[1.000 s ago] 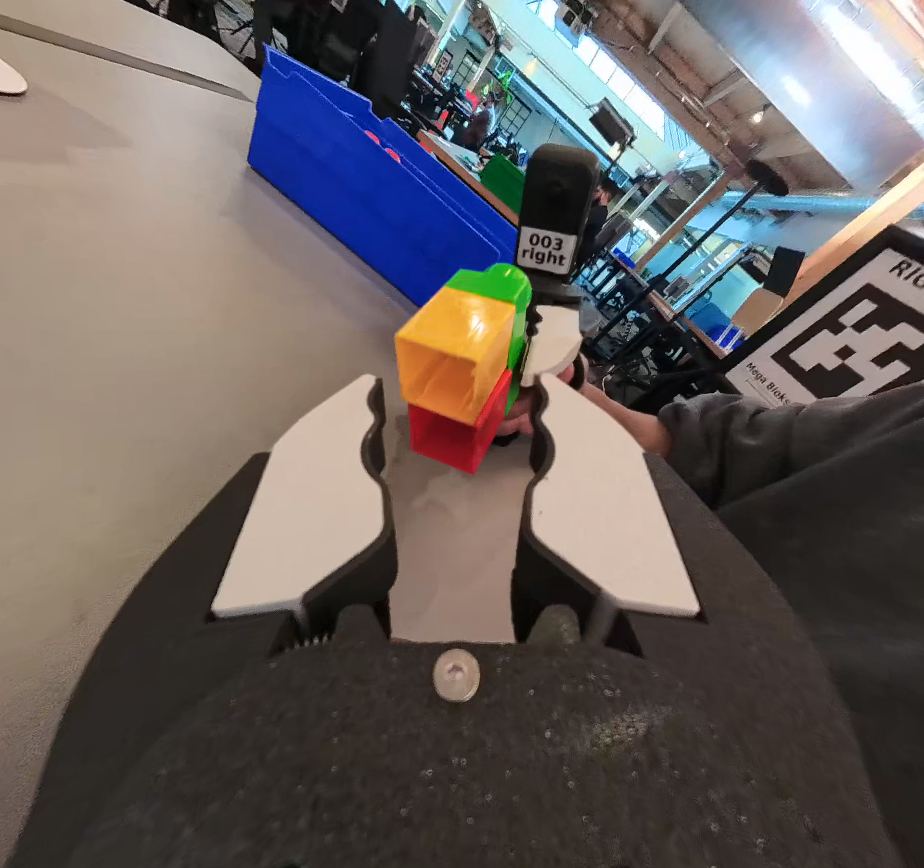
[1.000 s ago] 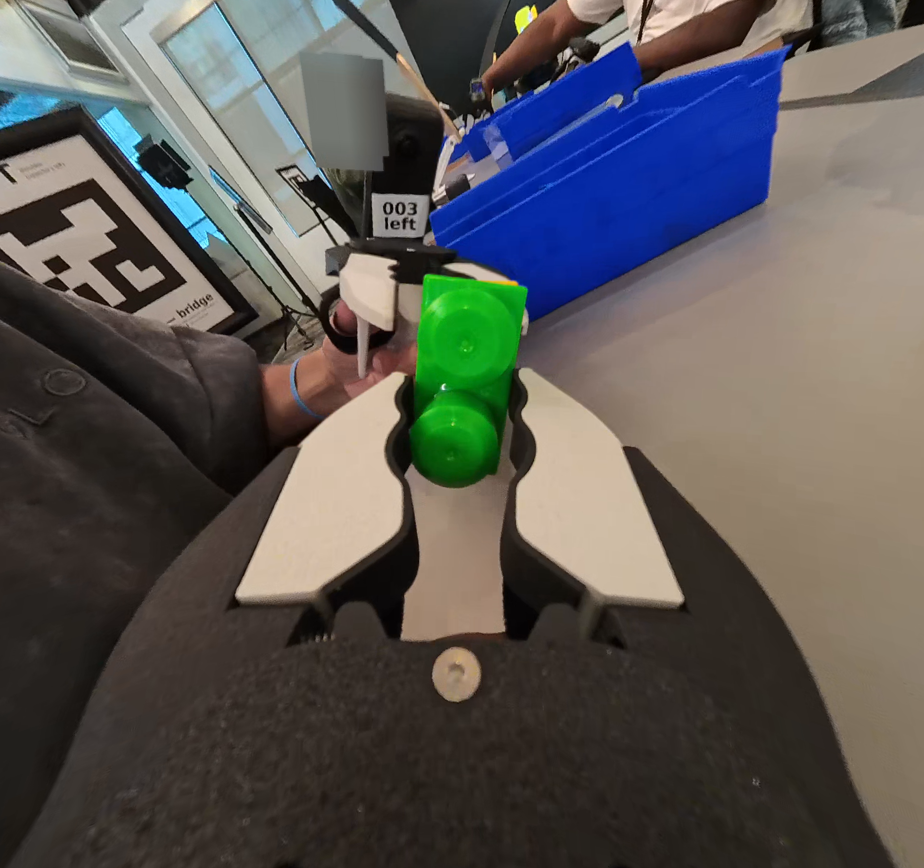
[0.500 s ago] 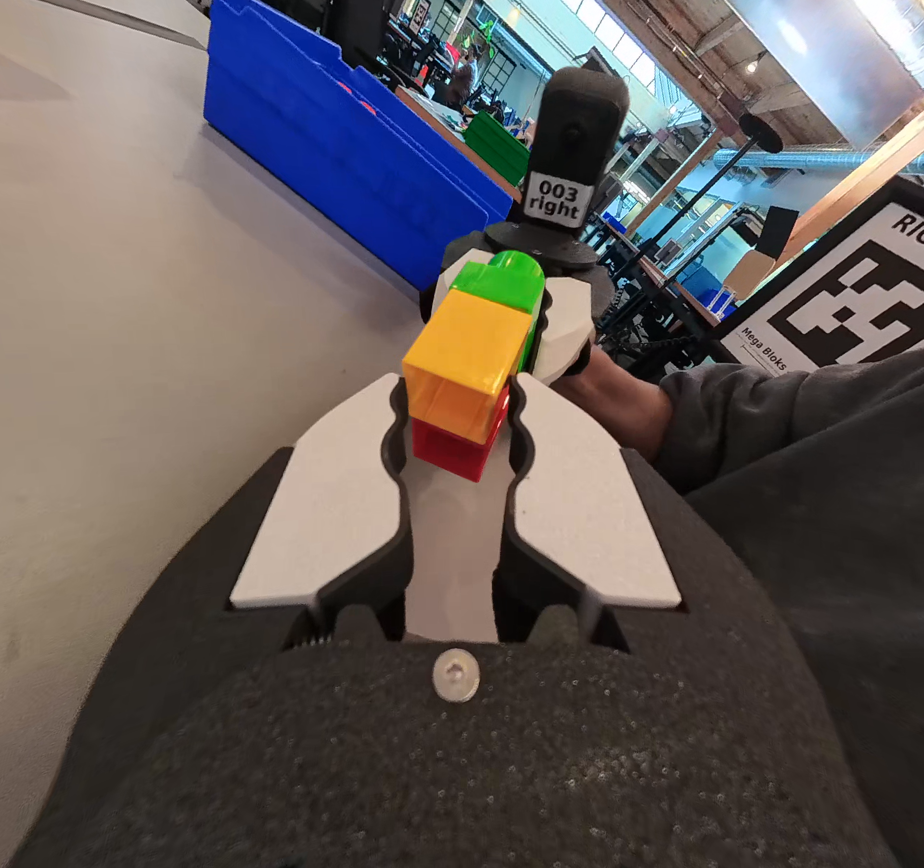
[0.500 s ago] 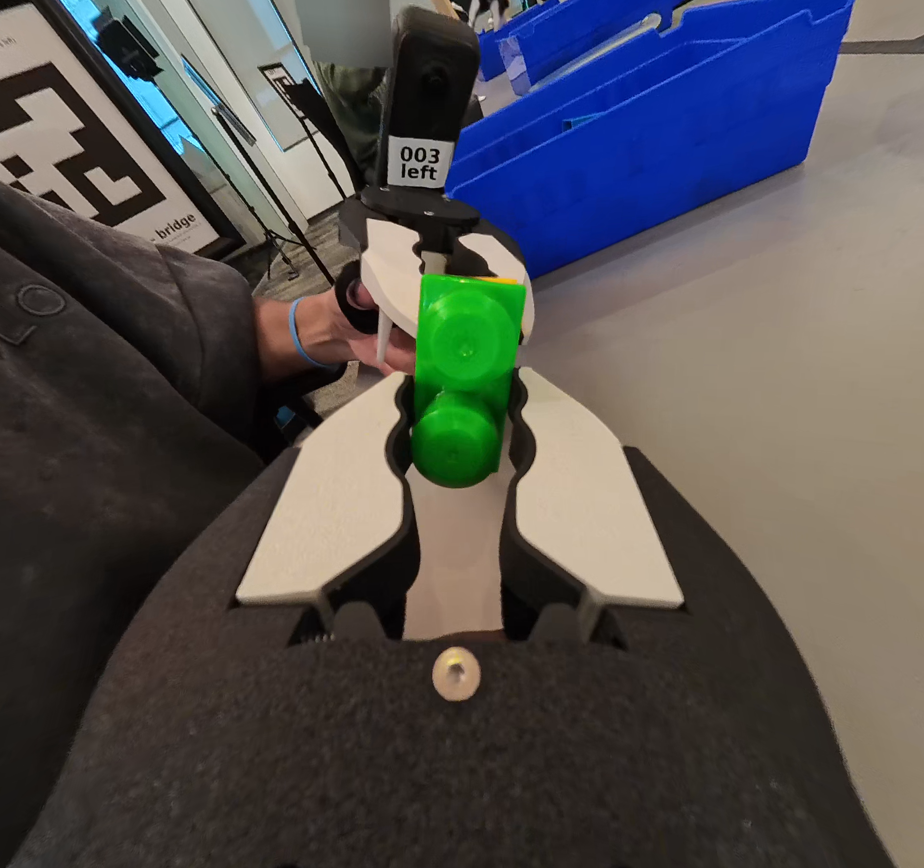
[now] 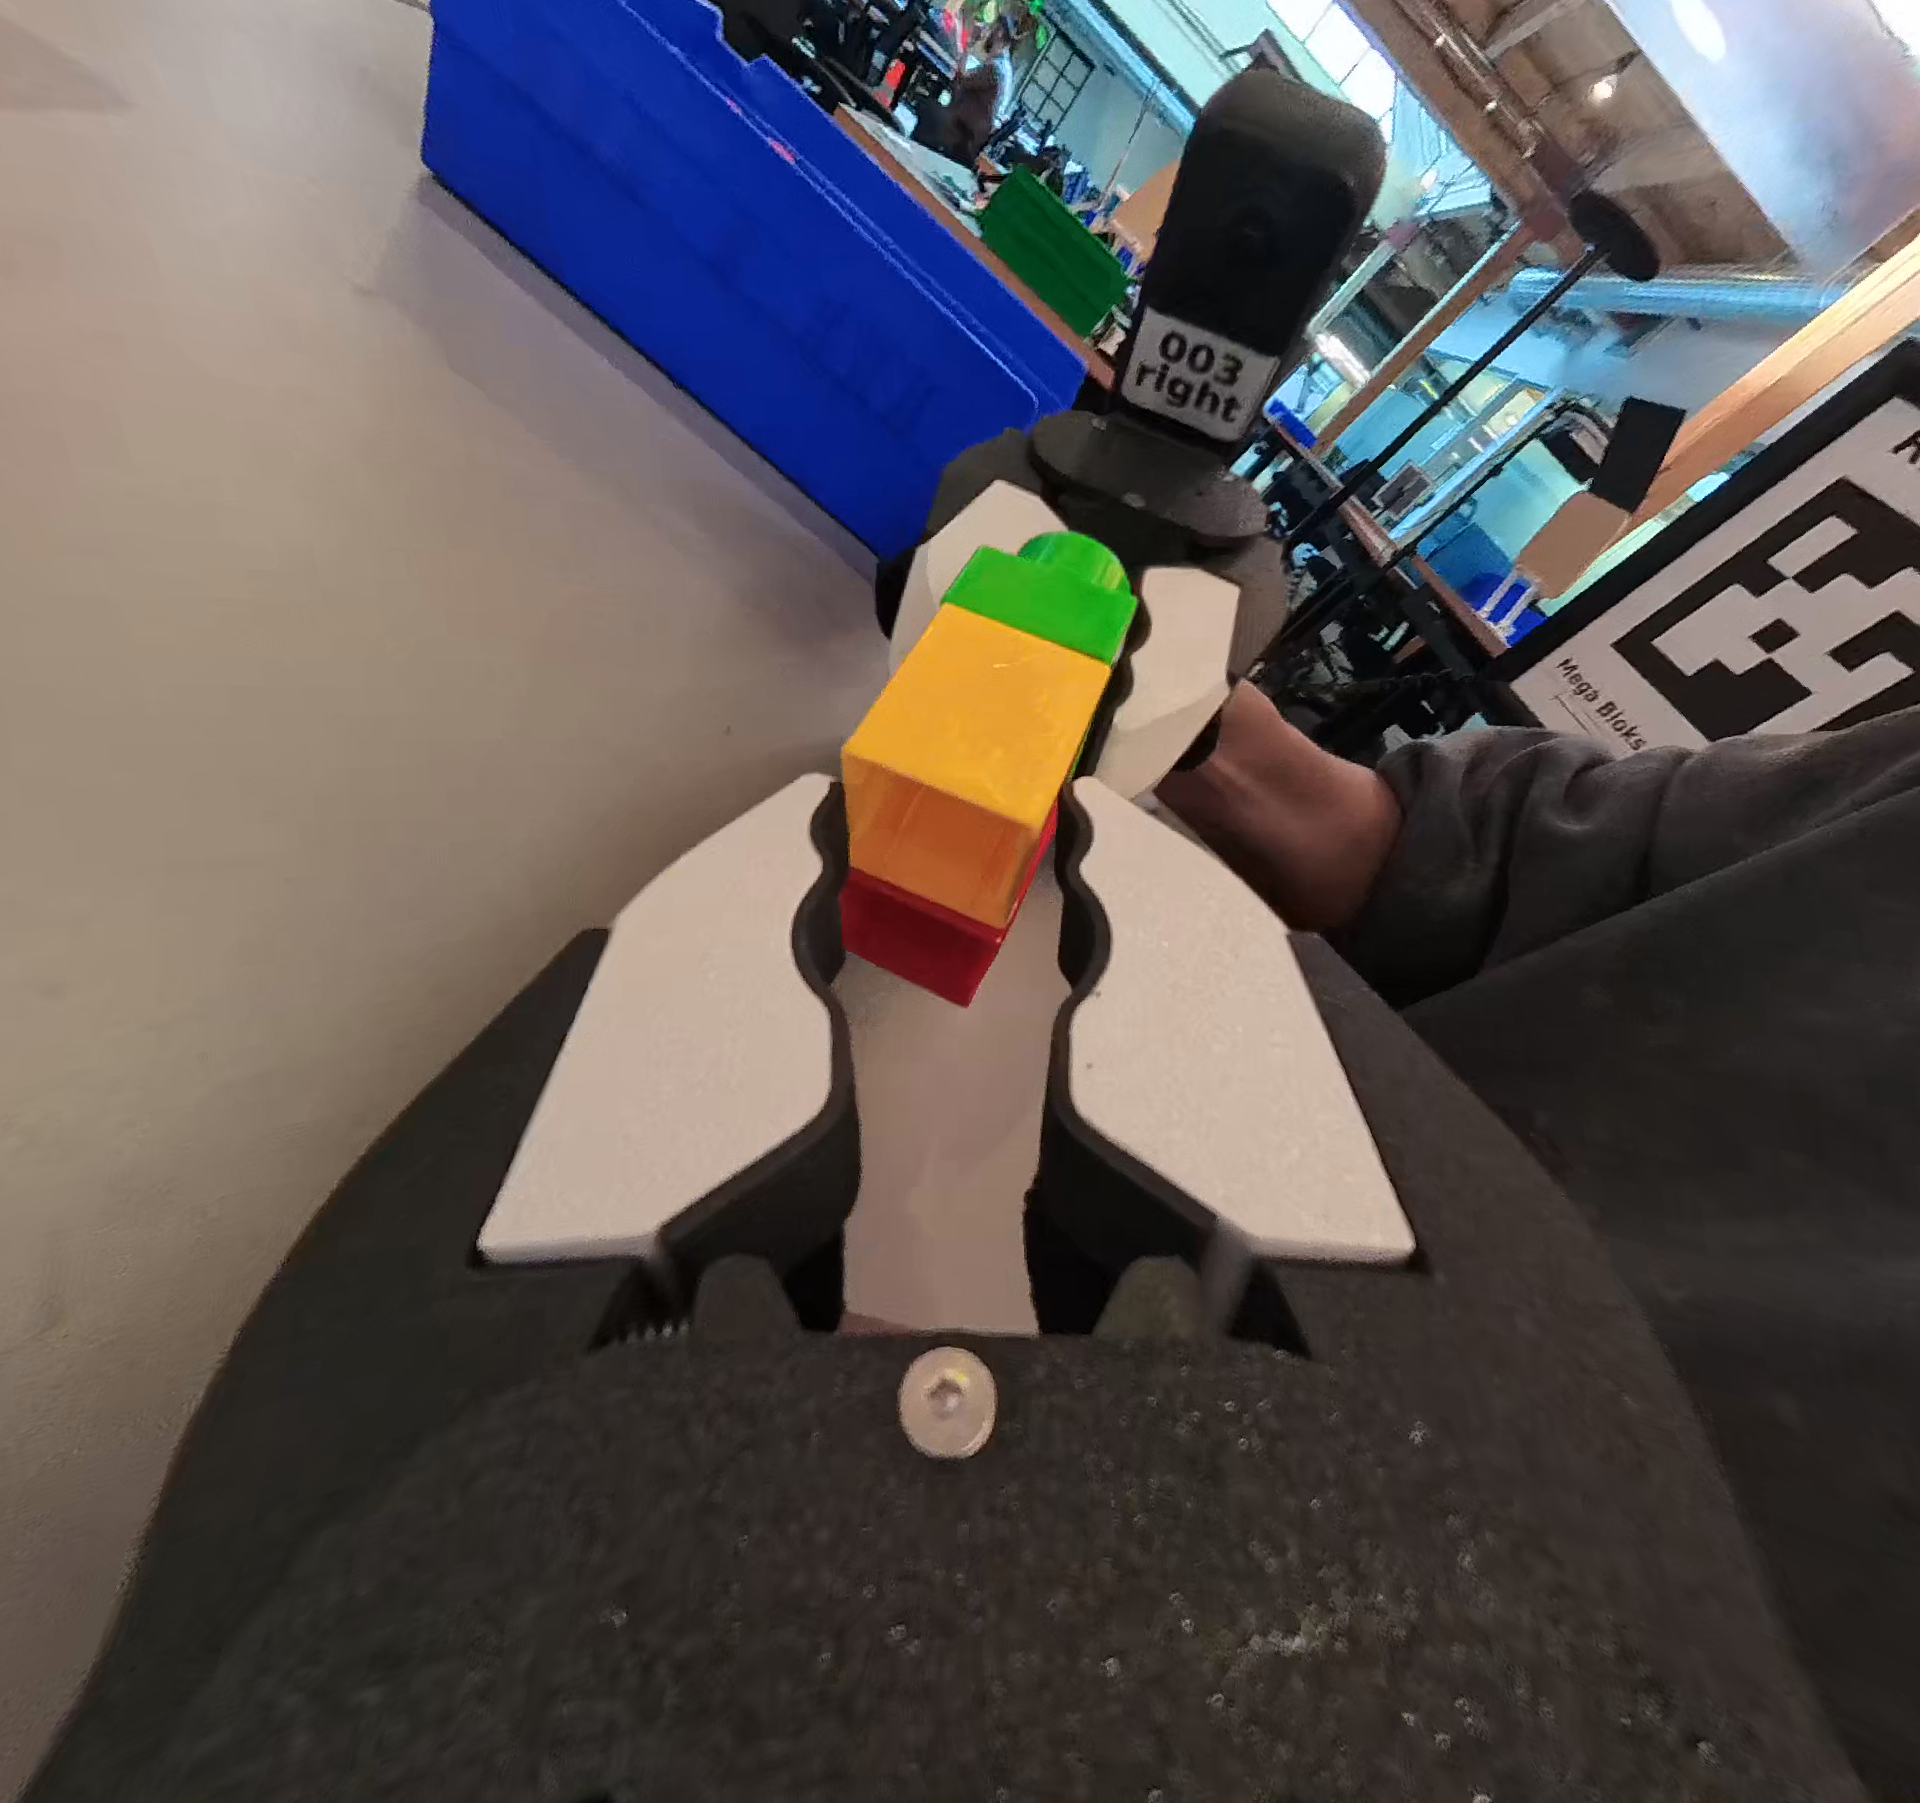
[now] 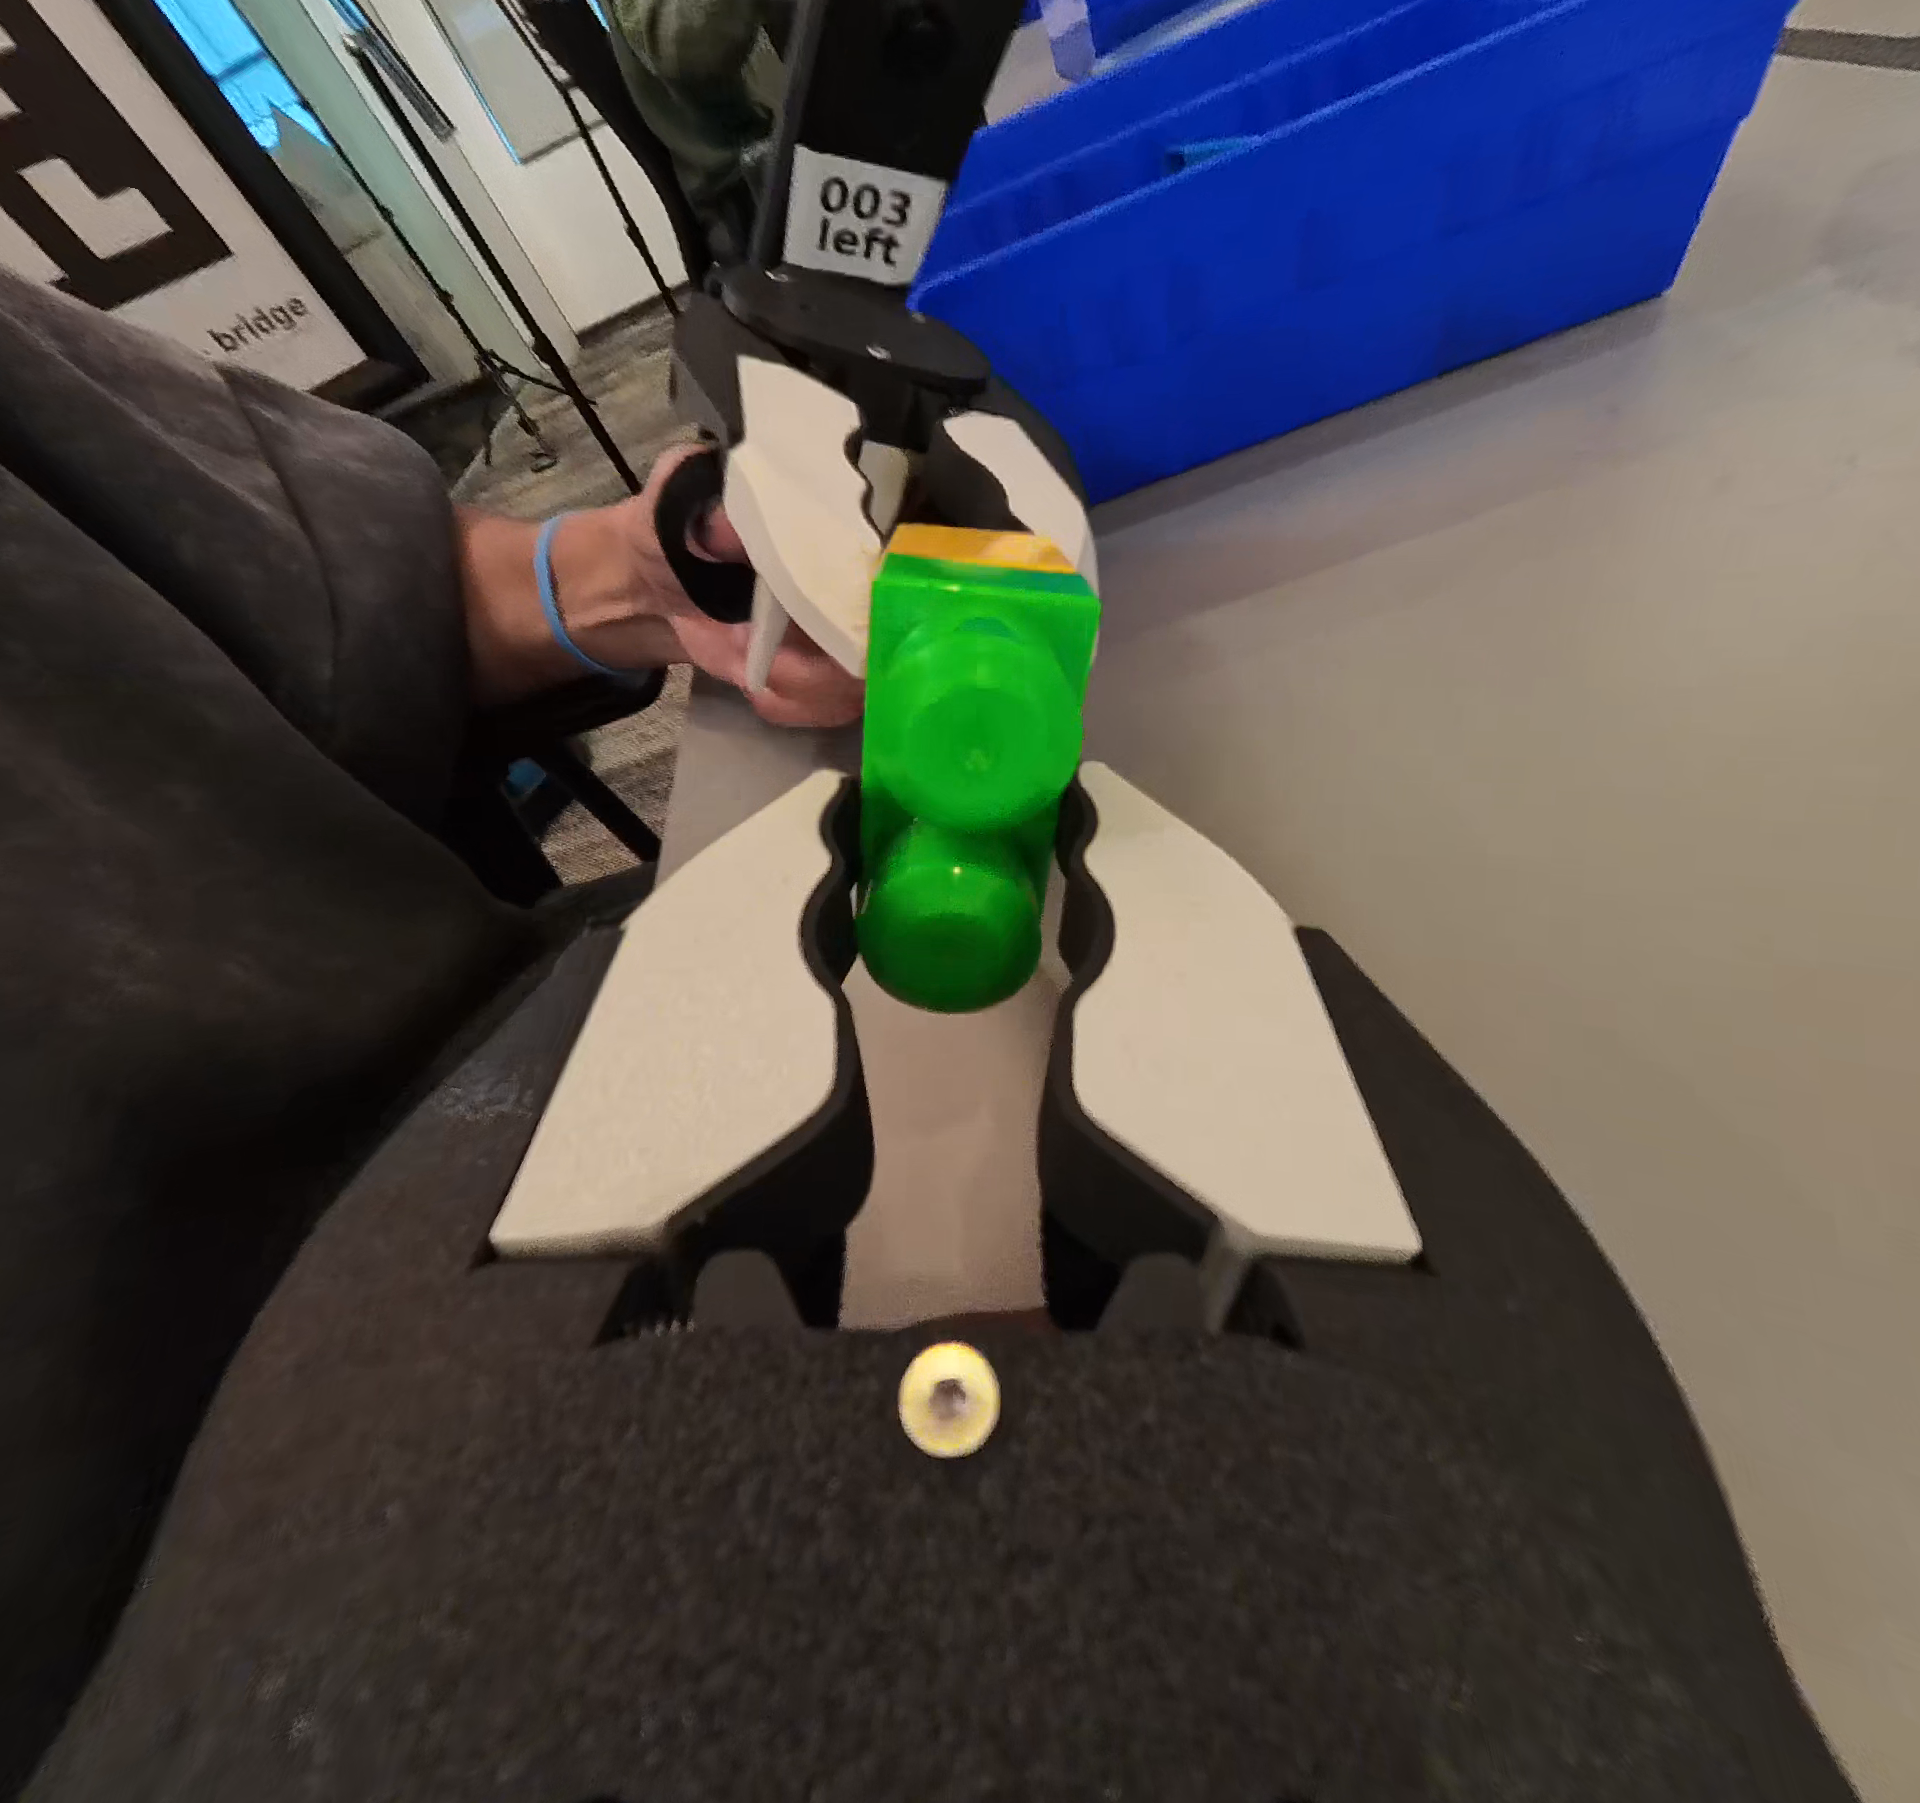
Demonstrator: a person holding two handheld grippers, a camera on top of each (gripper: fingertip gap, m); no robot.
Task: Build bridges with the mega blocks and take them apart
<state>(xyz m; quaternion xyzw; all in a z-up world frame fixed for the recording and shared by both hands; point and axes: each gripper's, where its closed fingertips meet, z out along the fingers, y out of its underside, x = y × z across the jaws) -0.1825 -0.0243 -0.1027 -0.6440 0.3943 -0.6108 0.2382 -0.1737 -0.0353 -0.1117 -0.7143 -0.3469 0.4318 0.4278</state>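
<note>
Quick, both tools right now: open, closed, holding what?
Left tool: closed on the yellow block and red block.
Right tool: closed on the green block.

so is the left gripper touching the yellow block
Touching. In the left wrist view the left gripper has its fingers pressed against both sides of the yellow block, with no gap showing.

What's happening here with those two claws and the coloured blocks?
A person holds a claw in each hand, and both grip one small cluster of blocks above the table. The left claw is shut on the yellow block and red block. The right claw is shut on the green block. They look set to pull the pieces apart. A blue bin stands behind.
</note>
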